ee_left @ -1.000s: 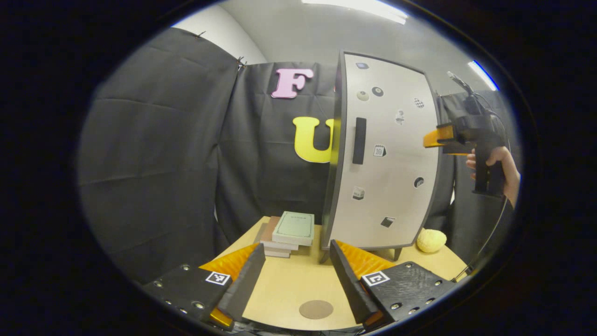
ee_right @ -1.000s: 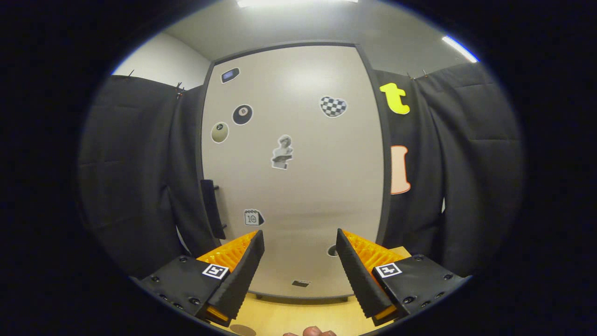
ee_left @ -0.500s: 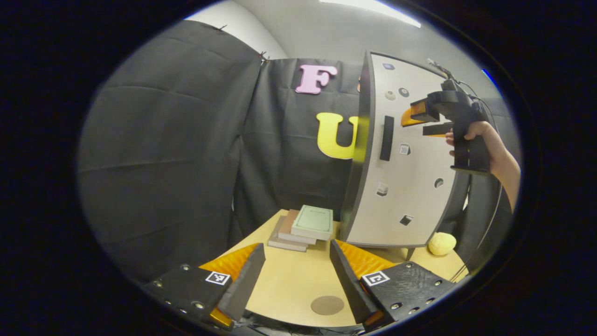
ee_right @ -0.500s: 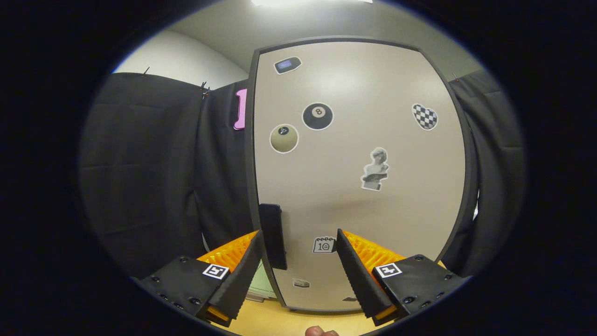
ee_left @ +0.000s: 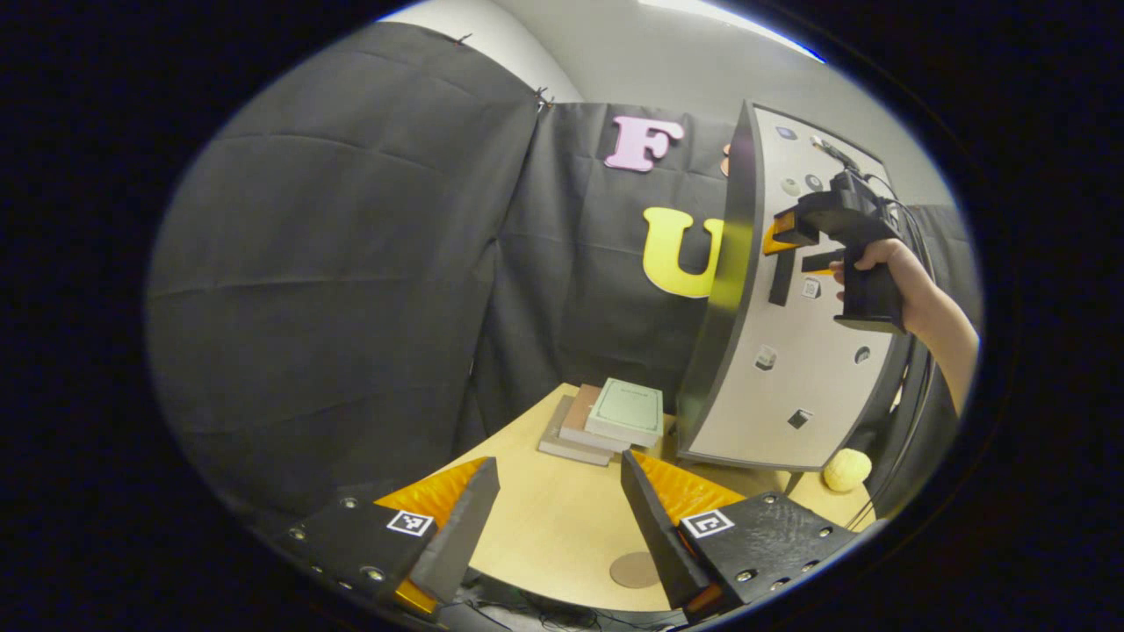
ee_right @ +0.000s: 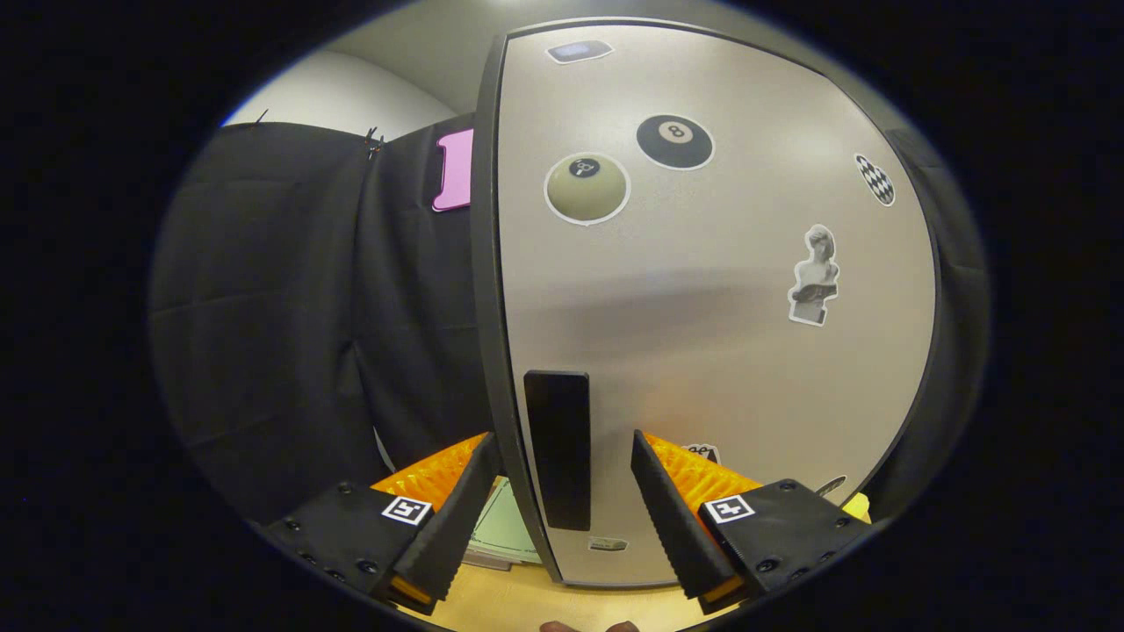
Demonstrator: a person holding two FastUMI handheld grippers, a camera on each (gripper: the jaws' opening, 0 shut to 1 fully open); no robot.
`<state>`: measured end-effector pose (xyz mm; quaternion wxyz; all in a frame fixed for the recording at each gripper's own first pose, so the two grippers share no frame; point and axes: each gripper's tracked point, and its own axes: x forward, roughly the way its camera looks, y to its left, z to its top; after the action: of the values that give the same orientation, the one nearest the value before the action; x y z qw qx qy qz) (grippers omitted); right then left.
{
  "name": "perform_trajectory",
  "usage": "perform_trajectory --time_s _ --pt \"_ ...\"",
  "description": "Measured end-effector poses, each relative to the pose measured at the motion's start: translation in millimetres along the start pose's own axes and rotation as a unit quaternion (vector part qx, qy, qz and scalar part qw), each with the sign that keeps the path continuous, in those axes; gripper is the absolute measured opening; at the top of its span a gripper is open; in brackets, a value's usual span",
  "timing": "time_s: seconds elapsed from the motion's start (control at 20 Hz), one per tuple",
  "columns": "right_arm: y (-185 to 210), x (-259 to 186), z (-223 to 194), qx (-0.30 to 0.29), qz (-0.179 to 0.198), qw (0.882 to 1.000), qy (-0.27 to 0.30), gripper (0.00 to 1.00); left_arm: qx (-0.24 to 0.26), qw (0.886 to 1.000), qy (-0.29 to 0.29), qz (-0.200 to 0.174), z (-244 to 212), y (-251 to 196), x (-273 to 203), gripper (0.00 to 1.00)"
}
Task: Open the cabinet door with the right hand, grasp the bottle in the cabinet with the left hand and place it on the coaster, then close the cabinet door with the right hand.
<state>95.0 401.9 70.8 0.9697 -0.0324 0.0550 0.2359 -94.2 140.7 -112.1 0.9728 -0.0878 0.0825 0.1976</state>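
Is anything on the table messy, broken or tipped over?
Nothing stands out. The cabinet stands upright with its door closed. The books sit in a slightly uneven stack beside it, the coaster lies flat on the table, and a small yellow ball rests by the cabinet. No spills or damage show.

A staged recording booth is shown: black cloth walls (ee_left: 351, 263) are pinned around a wooden table (ee_left: 544, 527) carrying a sticker-covered cabinet (ee_left: 790, 351).
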Motion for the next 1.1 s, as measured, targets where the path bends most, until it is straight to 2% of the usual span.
perform_trajectory --time_s 0.15,0.2,0.3,0.4,0.45,0.55,0.6,0.65,0.7,0.85,0.9,0.95,1.0,1.1 --pt "4.7 7.9 -5.7 0.000 -0.002 1.000 0.009 0.96 -0.006 1.000 0.007 0.006 -4.4 5.0 4.6 0.84" --pt "5.9 10.3 -7.6 0.000 -0.002 1.000 0.012 0.92 -0.004 1.000 0.007 0.009 -5.4 5.9 3.7 0.84" --pt "7.8 11.8 -9.7 0.001 -0.005 1.000 0.014 0.96 0.003 1.000 0.004 0.012 -4.0 6.2 2.3 0.84" --pt "8.6 12.3 -9.3 -0.004 -0.011 1.000 0.008 0.87 0.010 1.000 0.003 0.012 -4.5 8.1 3.8 0.84" --pt "6.0 15.2 -9.9 -0.006 -0.020 1.000 0.007 0.72 0.014 1.000 0.003 0.011 -3.4 8.4 3.9 0.84" --pt "1.5 16.0 -11.4 0.002 -0.028 1.000 0.011 0.55 0.022 1.000 0.000 0.011 -1.2 10.2 2.3 0.84" --pt "-5.9 14.2 -11.1 0.005 -0.047 0.999 0.011 0.54 0.027 1.000 -0.001 0.011 -0.7 9.8 1.0 0.84" --pt "-5.0 14.8 -13.0 0.012 -0.041 0.999 0.011 0.51 0.030 1.000 -0.001 0.010 -0.1 8.9 0.6 0.84" --pt "-5.0 15.8 -11.9 0.011 -0.042 0.999 0.009 0.34 0.032 0.999 -0.001 0.010 -0.9 7.8 -0.9 0.84" --pt "-5.6 14.4 -13.0 -0.003 -0.044 0.999 0.005 0.36 0.037 0.999 0.000 0.008 -1.4 3.7 -3.8 0.84" --pt "-4.9 13.8 -13.2 0.003 -0.041 0.999 0.002 0.28 0.038 0.999 0.000 0.008 -3.3 2.4 -4.5 0.84" --pt "-4.5 14.6 -13.8 0.004 -0.034 0.999 0.003 0.29 0.041 0.999 0.002 0.008 -3.8 0.8 -5.6 0.87" --pt "-4.1 12.7 -14.0 0.005 -0.024 1.000 0.001 0.28 0.043 0.999 0.002 0.008 -4.0 -0.3 -7.2 0.84" --pt "-3.9 11.1 -15.3 -0.002 -0.006 1.000 0.000 0.24 0.049 0.999 0.000 0.007 -2.0 -4.4 -8.6 0.84"
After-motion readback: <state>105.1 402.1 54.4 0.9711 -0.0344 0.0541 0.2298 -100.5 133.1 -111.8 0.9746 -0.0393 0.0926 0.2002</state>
